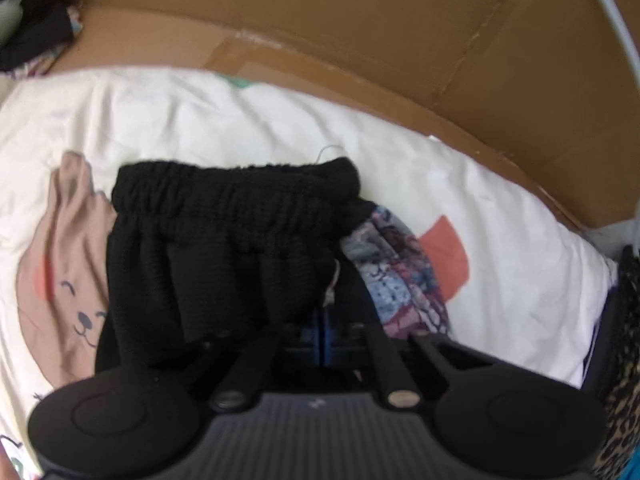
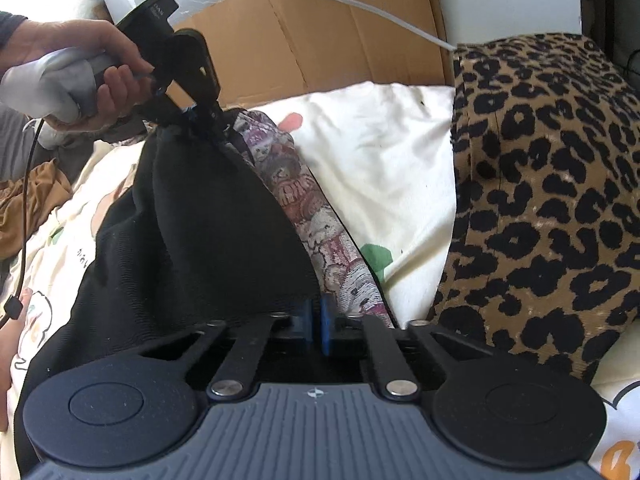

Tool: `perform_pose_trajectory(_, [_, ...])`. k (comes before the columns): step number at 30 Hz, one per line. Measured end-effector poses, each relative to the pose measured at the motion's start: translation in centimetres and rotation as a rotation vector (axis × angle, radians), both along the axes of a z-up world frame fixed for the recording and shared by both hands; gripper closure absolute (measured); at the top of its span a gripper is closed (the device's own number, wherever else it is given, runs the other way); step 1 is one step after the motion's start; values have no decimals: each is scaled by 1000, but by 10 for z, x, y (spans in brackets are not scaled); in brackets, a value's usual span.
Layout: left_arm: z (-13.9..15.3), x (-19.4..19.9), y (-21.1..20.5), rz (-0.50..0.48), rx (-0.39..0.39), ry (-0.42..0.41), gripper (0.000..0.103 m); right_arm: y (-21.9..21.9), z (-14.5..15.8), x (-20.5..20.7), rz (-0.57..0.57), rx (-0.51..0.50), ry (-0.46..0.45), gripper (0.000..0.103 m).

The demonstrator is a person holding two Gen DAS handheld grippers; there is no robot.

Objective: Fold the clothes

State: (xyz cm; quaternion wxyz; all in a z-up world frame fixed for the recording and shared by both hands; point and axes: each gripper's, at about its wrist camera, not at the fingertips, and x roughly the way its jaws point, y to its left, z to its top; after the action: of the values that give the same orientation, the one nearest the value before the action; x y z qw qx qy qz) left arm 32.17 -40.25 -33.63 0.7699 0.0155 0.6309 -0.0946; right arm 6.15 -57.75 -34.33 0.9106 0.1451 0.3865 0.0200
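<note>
You are pinching the black shorts (image 1: 224, 240) in both grippers, left gripper (image 1: 323, 330) and right gripper (image 2: 316, 326) clamped tight, patterned cloth (image 2: 320, 236) hanging just beside the right one.

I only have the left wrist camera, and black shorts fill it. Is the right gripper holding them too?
Observer: Yes. The right gripper is shut on the black shorts, next to the patterned fabric.
Operator: How does my left one look from there?
Observer: A hand holds the left gripper raised, and it pinches the shorts so that they slope like a tent down to the right gripper.
Operator: Anything else I'm missing?
Observer: A crumpled mustard cloth lies below that hand.
</note>
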Motion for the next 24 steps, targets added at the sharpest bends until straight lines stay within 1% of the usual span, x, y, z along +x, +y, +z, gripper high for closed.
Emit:
perform_pose_trajectory(7, [34, -1, -18, -77, -83, -65, 101, -5, 8, -8, -39, -6, -32, 103])
perform_pose_trajectory(14, [40, 7, -29, -71, -120, -65, 101, -13, 9, -11, -76, -1, -35, 103])
perform_pose_trajectory(20, [24, 14, -42, -76, -127, -76, 101, -18, 1, -5, -98, -3, 2, 103])
perform_pose_trajectory(24, [4, 17, -50, -86, -117, -72, 101, -18, -4, -7, -105, -12, 18, 103])
